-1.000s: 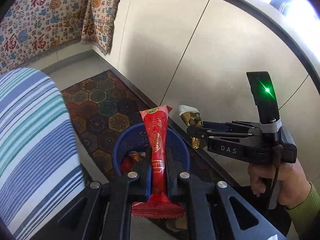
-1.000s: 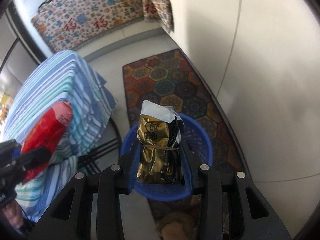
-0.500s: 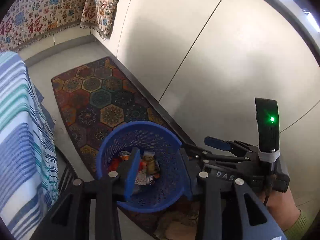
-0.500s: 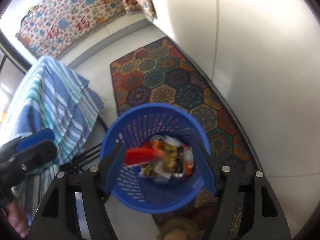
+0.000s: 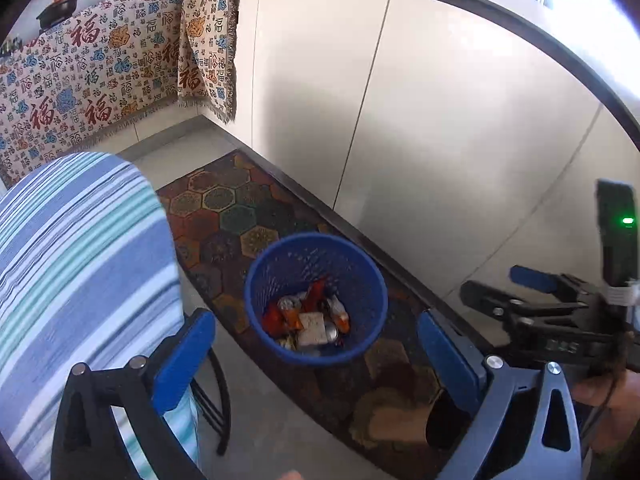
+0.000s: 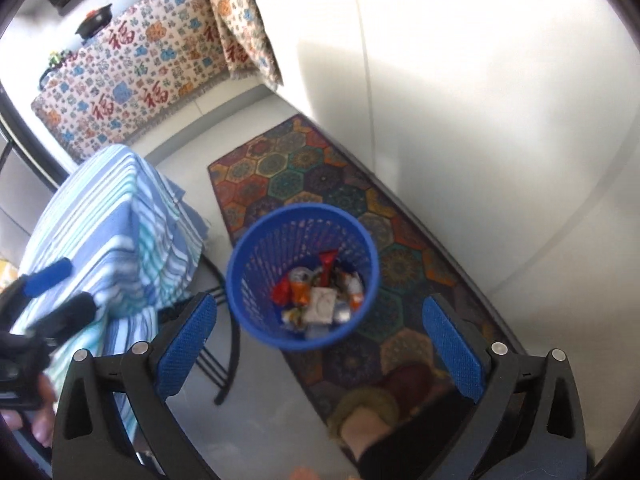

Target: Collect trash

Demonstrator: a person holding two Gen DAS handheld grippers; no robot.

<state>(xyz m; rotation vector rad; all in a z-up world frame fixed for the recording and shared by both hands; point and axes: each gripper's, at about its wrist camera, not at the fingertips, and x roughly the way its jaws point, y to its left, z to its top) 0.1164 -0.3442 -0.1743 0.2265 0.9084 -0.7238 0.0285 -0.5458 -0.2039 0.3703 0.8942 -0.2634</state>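
A blue mesh trash basket [image 5: 256, 280] stands on a patterned rug and shows in the right wrist view too [image 6: 240, 252]. Inside lie several wrappers and cans, among them a red wrapper [image 6: 329, 265] and a white packet [image 5: 313, 326]. My left gripper [image 5: 316, 360] is wide open and empty, above the basket. My right gripper [image 6: 320, 344] is wide open and empty, also above the basket; it shows at the right of the left wrist view [image 5: 504, 290]. The left gripper shows at the left edge of the right wrist view [image 6: 60, 292].
A table with a blue striped cloth [image 5: 72, 260] stands left of the basket, its dark metal legs [image 6: 228, 360] close by. White cabinet fronts [image 5: 420, 120] run along the right. The hexagon rug [image 6: 304, 176] lies under the basket. A patterned cloth [image 5: 92, 80] hangs at the back.
One second ago my left gripper held a red wrapper and my right a gold packet. Both opened and dropped them into the basket. Both grippers have since risen, jaws wider.
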